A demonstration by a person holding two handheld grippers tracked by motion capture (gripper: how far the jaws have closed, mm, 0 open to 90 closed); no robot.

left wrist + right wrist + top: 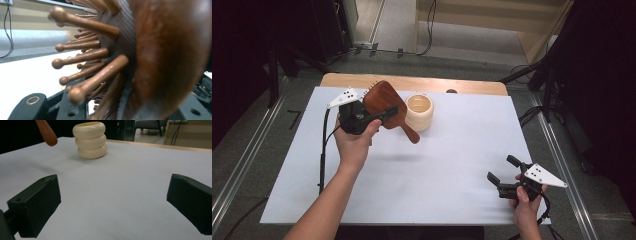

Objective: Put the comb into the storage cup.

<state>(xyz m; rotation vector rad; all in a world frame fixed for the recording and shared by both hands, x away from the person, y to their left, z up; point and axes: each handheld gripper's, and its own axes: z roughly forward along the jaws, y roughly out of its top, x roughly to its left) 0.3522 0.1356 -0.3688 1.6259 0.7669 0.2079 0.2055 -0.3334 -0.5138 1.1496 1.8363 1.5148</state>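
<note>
A dark brown wooden hairbrush (382, 99) is held off the table at the back left, its handle slanting down to the right. My left gripper (392, 108) is shut on the brush's head. In the left gripper view the brush's rounded back (170, 50) and its ball-tipped wooden bristles (82, 57) sit right between the jaws. A cream ribbed cup (419, 112) stands upright just right of the brush. My right gripper (502, 168) is open near the front right edge with nothing in it. Its own view (112, 202) faces the cup (91, 140) and the tip of the brush handle (46, 131).
A white sheet (442, 165) covers the wooden table (412, 81), whose bare strip shows along the far edge. Each gripper trails a black cable. Metal rails and dark stands flank the table on the floor.
</note>
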